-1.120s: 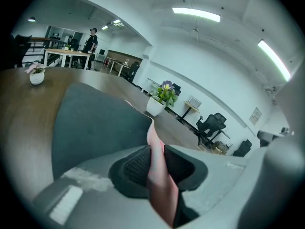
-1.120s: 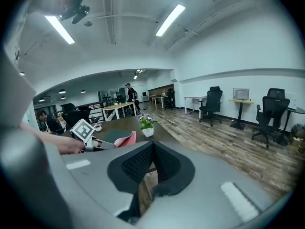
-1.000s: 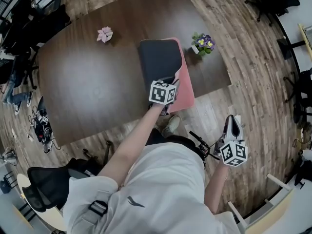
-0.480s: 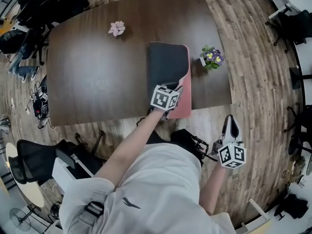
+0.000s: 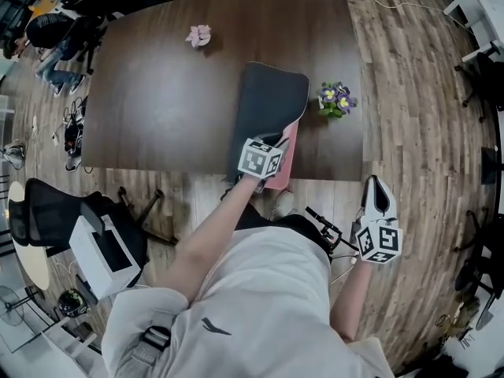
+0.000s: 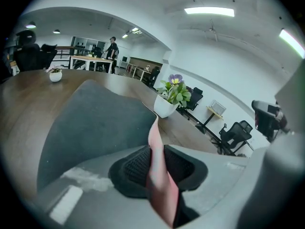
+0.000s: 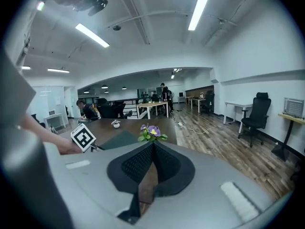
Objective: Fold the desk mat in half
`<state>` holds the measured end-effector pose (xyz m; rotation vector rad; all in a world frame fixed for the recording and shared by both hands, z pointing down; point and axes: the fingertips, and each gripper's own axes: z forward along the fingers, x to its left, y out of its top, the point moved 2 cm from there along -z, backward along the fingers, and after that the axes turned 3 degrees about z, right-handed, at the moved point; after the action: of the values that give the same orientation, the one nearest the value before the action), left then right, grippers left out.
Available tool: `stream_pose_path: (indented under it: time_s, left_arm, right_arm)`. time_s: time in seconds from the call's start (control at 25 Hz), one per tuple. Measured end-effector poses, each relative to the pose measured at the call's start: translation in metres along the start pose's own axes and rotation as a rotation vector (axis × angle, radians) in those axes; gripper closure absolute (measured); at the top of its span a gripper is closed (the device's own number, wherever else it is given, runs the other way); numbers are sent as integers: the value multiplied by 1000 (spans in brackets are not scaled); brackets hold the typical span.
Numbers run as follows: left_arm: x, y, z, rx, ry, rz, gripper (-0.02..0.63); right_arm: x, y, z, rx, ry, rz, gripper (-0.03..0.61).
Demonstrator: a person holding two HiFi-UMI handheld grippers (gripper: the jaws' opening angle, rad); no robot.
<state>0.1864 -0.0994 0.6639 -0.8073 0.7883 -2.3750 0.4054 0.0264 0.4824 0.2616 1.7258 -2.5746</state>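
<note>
In the middle of the head view, just right of centre on the dark brown tabletop (image 5: pixel 157 93), lies the desk mat (image 5: pixel 268 105), its dark grey face up and its pink underside showing along the right edge near the front of the tabletop. The left gripper (image 5: pixel 277 142) is pinching that near right part of the mat. In the left gripper view the two black pads of the left gripper (image 6: pixel 155 149) are pressed on the thin sheet, with the pink side (image 6: pixel 159 175) running down between them and the grey face (image 6: pixel 95 123) curving up and away to the left. A white pot of purple flowers (image 5: pixel 335 98) stands just beside the mat's right edge, apart from it, and a small pink flower pot (image 5: pixel 198 35) sits well apart toward the upper part of the tabletop. The right gripper (image 5: pixel 376 187) is at the lower right of the head view, off the tabletop and over the wooden floor (image 5: pixel 409 116). In the right gripper view its pads (image 7: pixel 152 147) meet at the tips with nothing between them. A black office chair (image 5: pixel 47 211) stands at the lower left.
</note>
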Motion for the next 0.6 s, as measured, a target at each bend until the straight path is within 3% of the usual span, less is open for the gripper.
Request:
stream_pose_path:
  time_s: [0.36,0.6]
  left_arm:
    - [1,-5,-4,-43,46,-14,494]
    - [7,1,-5,-33,120,52,492]
  right_arm:
    - [1,7,6,-17,68,42,578]
    - [4,4,3,-13,49,65,578]
